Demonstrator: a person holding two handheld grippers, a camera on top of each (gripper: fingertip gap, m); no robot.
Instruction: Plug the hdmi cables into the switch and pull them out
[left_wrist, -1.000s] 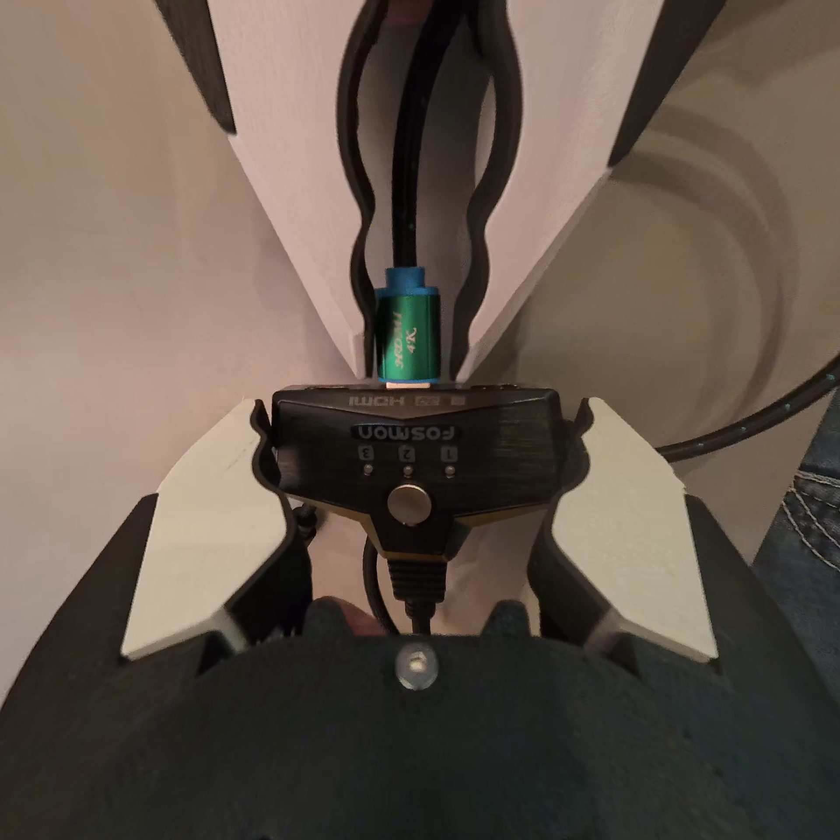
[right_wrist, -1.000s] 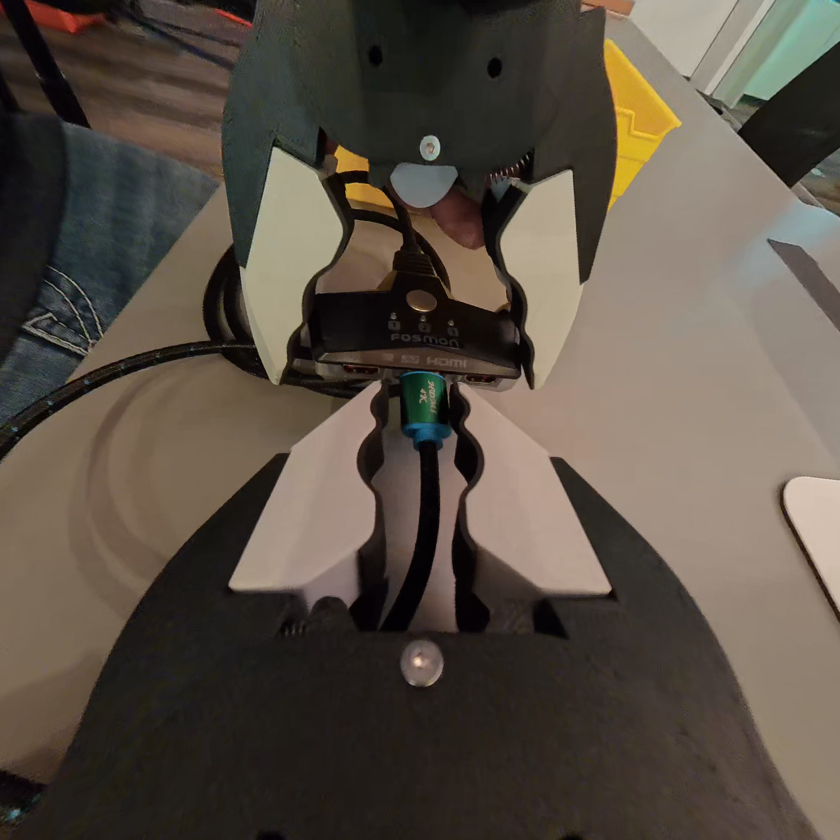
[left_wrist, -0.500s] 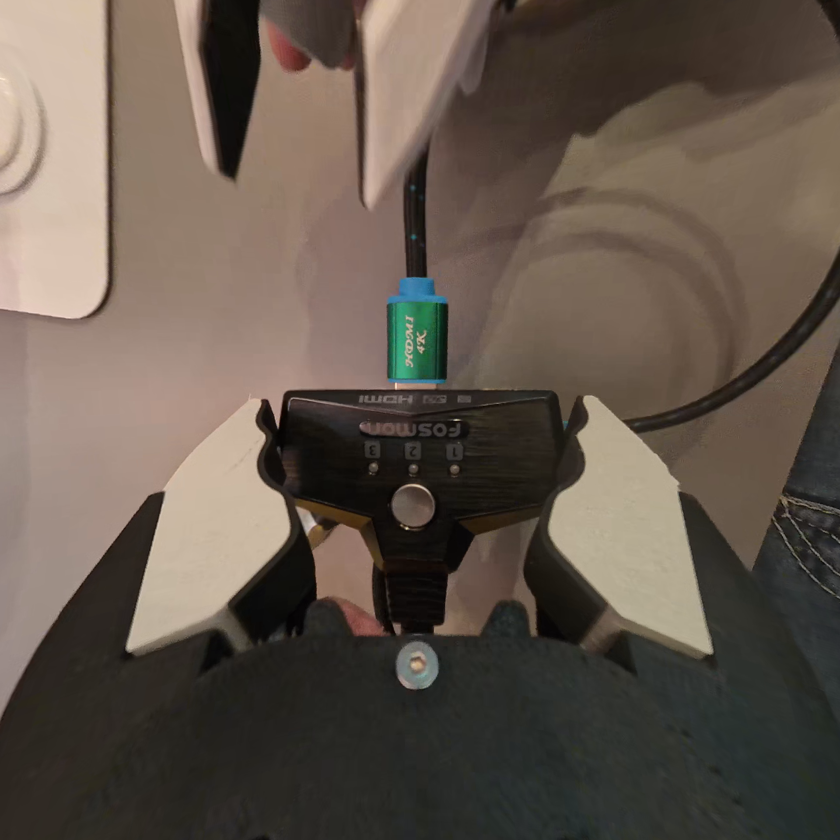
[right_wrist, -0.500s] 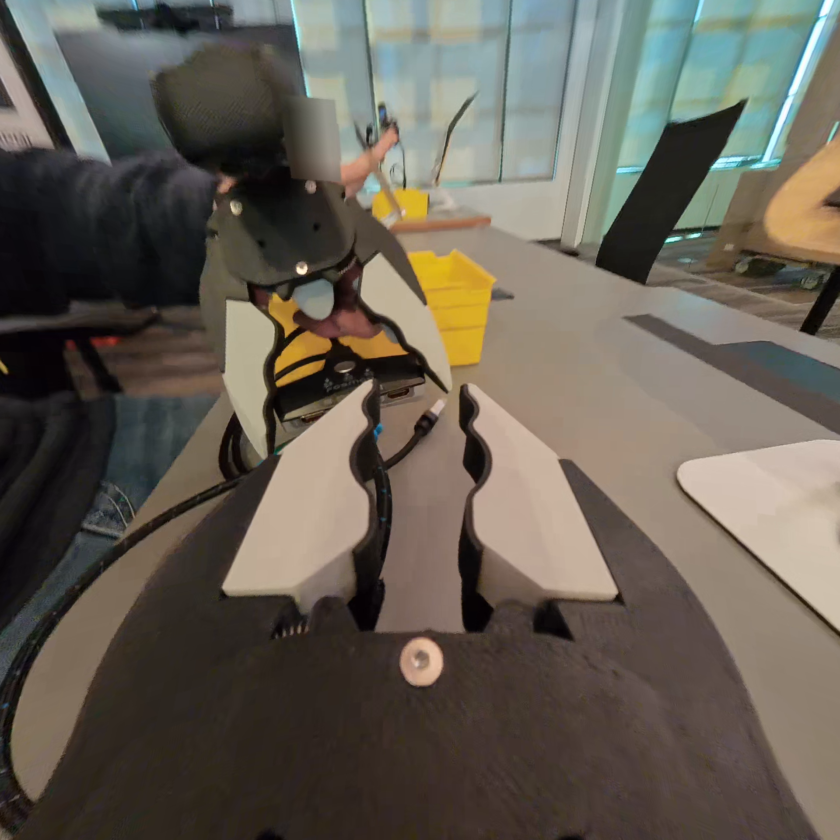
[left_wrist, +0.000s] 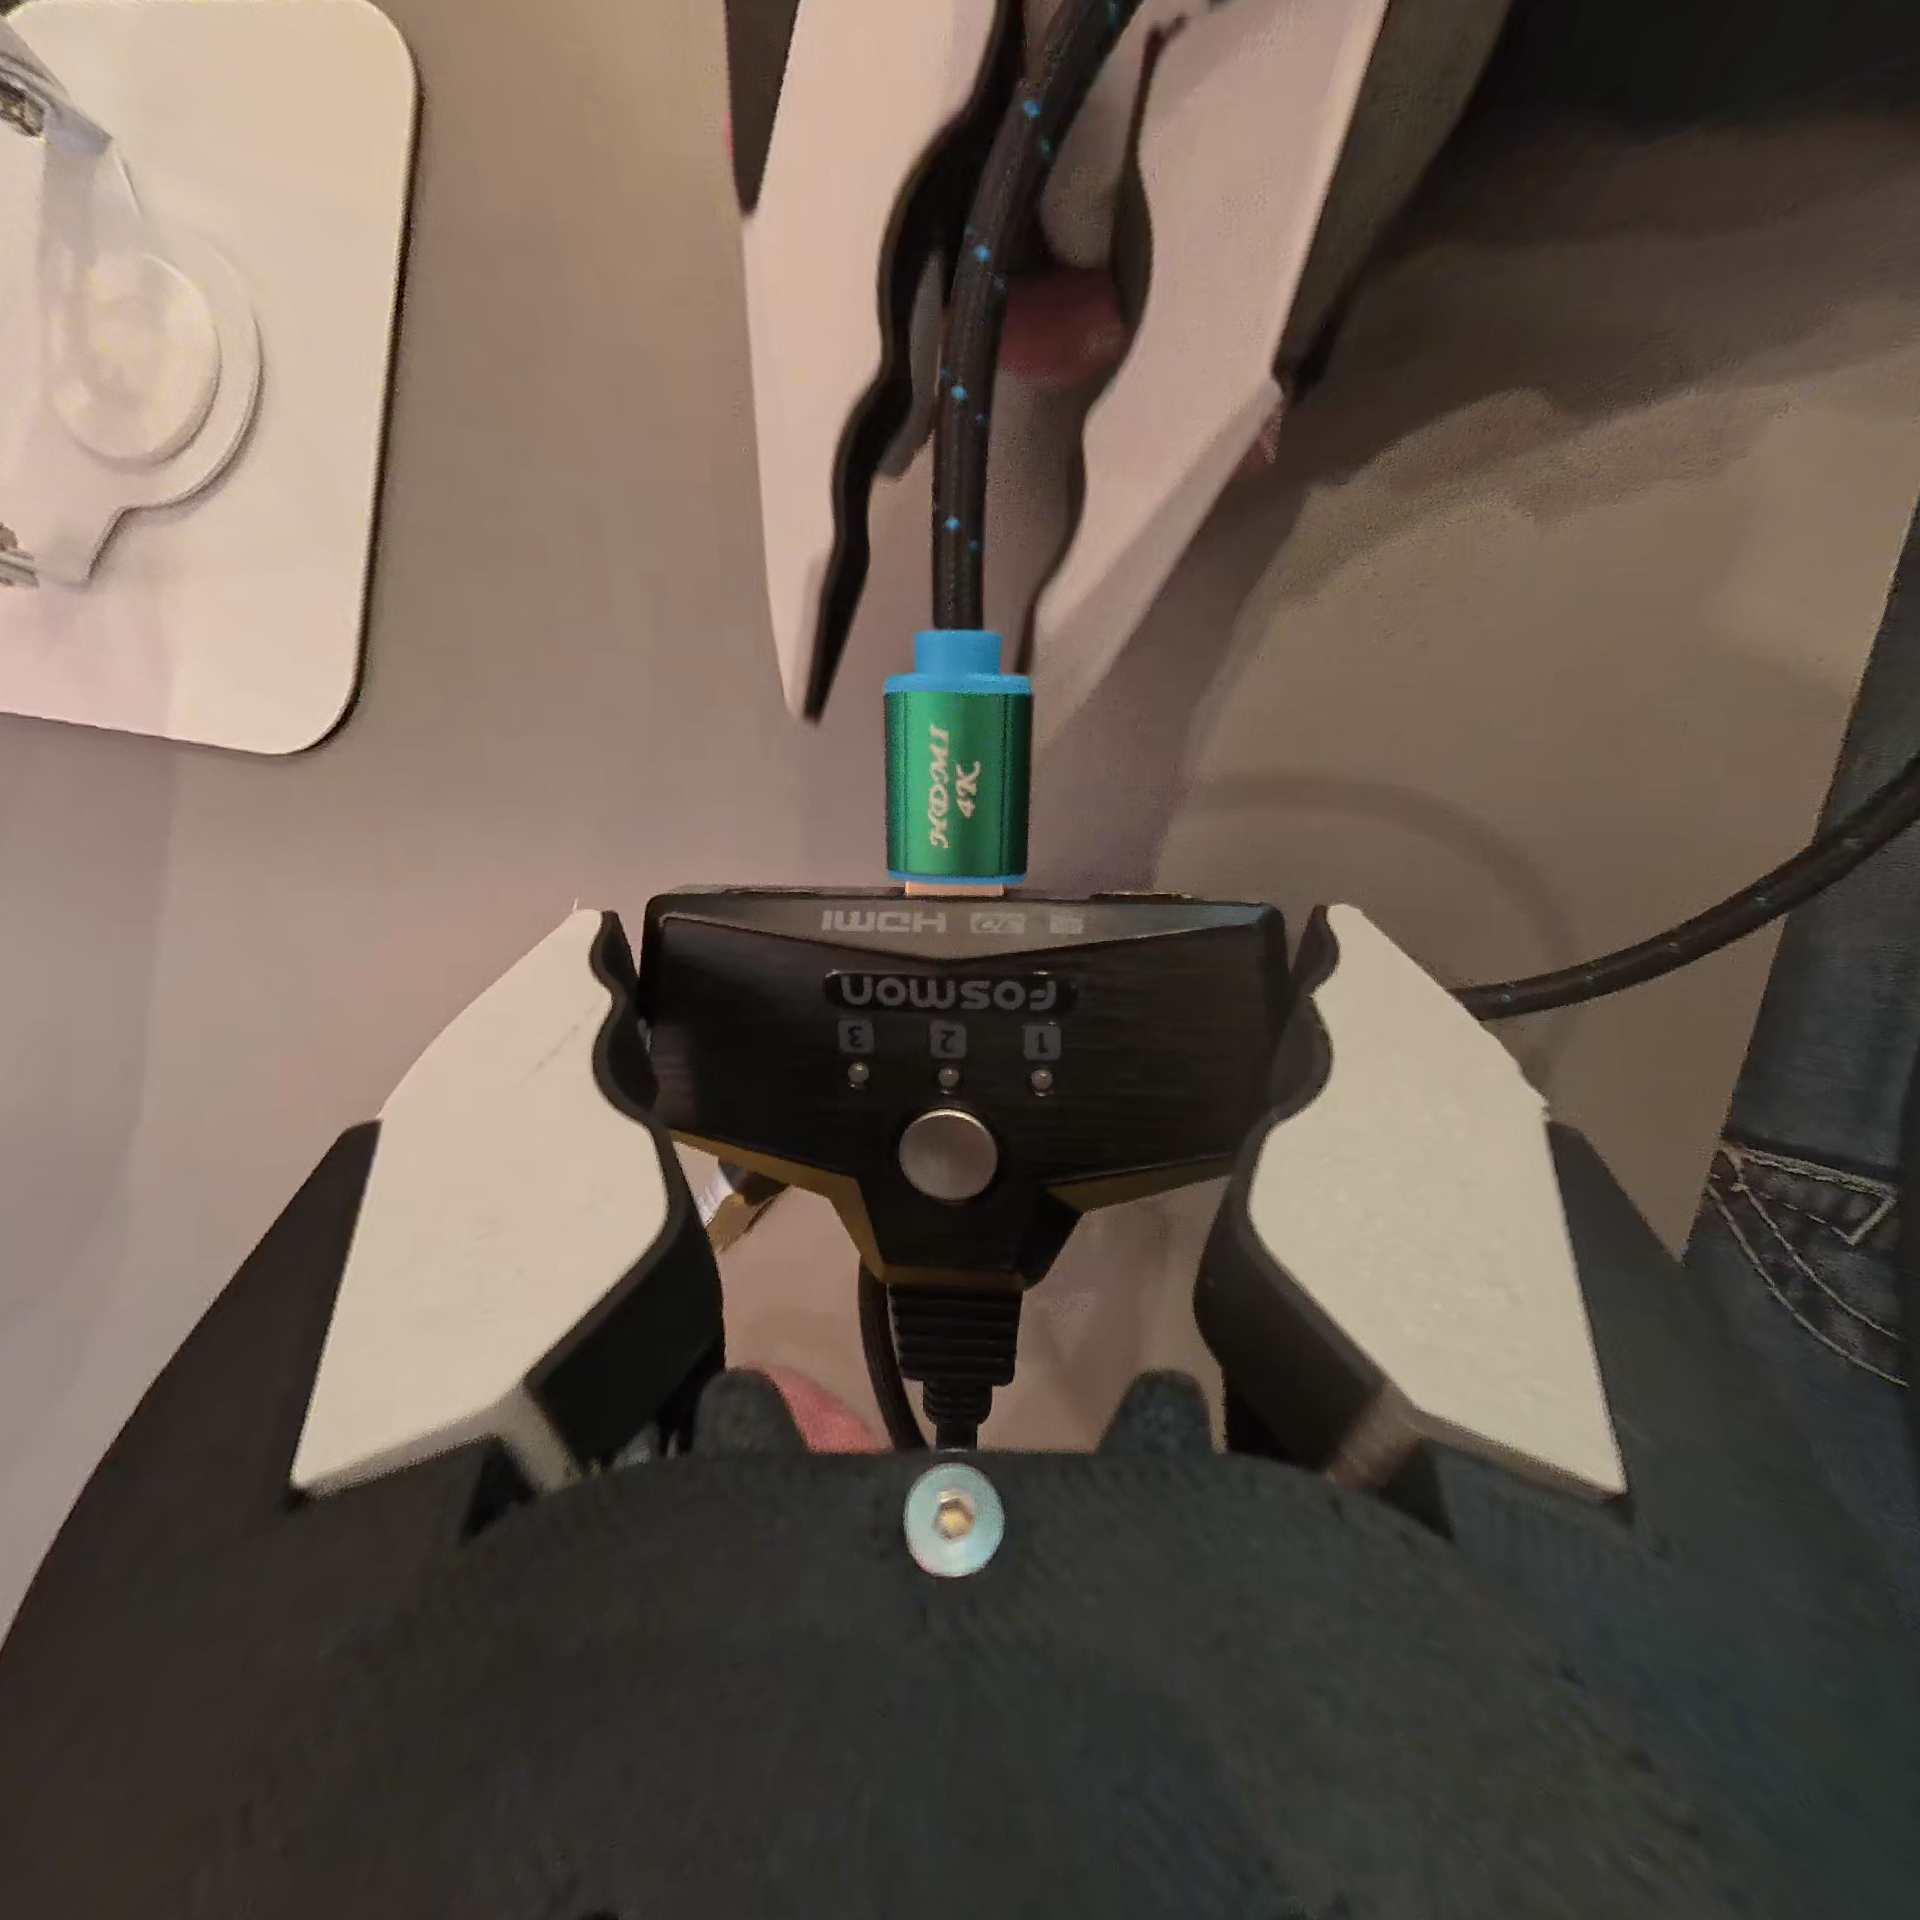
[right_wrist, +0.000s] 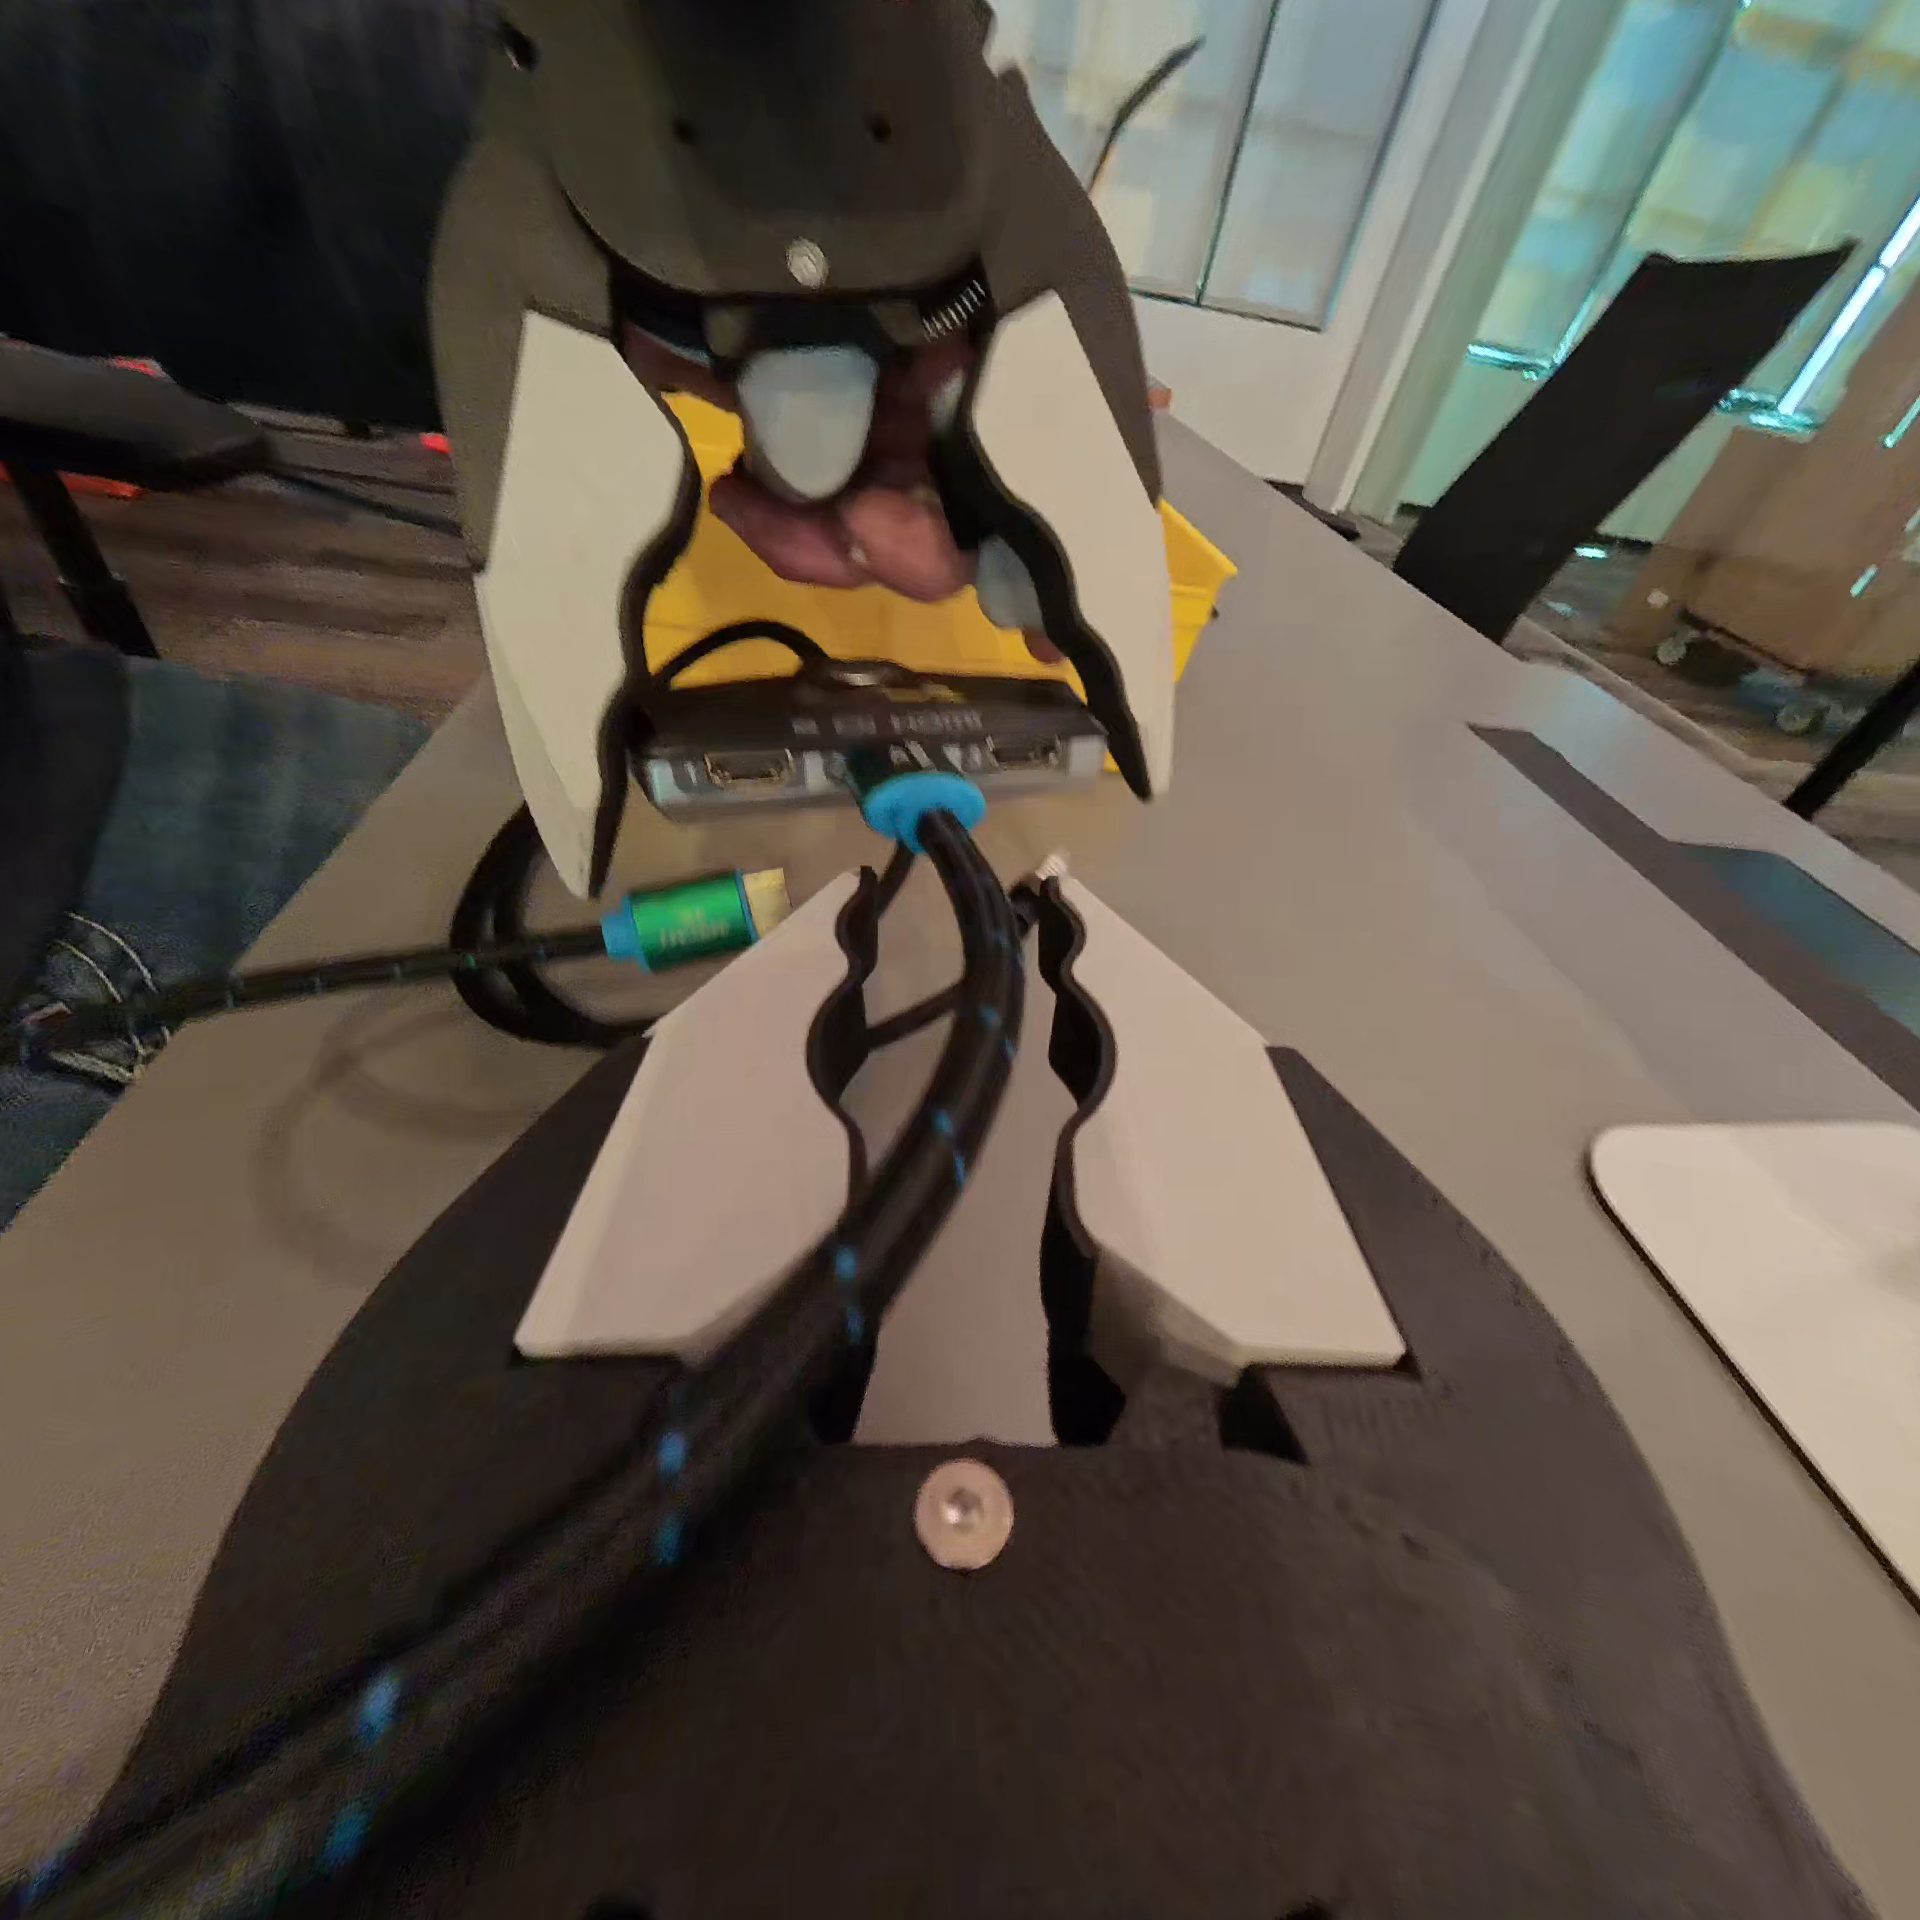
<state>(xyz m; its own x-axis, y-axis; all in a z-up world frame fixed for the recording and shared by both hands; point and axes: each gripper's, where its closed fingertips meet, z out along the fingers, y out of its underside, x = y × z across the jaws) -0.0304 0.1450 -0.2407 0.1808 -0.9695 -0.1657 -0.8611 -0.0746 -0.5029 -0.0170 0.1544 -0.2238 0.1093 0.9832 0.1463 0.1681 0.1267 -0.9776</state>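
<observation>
A loose green plug (right_wrist: 694, 923) lies left of the right gripper (right_wrist: 956, 894) – its jaws gape, a cord (right_wrist: 966, 1049) between them. The left gripper (left_wrist: 956, 925) squeezes the black switch (left_wrist: 961, 1049), green plug (left_wrist: 956, 774) in its middle hole. A yellow bin (right_wrist: 1195, 582) sits behind.

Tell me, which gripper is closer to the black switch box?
Left. The left gripper clamps the HDMI switch by its sides. The right gripper sits just off its port face, open around the plugged cable.

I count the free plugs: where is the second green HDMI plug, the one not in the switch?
In the right wrist view, the loose green plug lies on the table, left of the right gripper, below the switch.
</observation>
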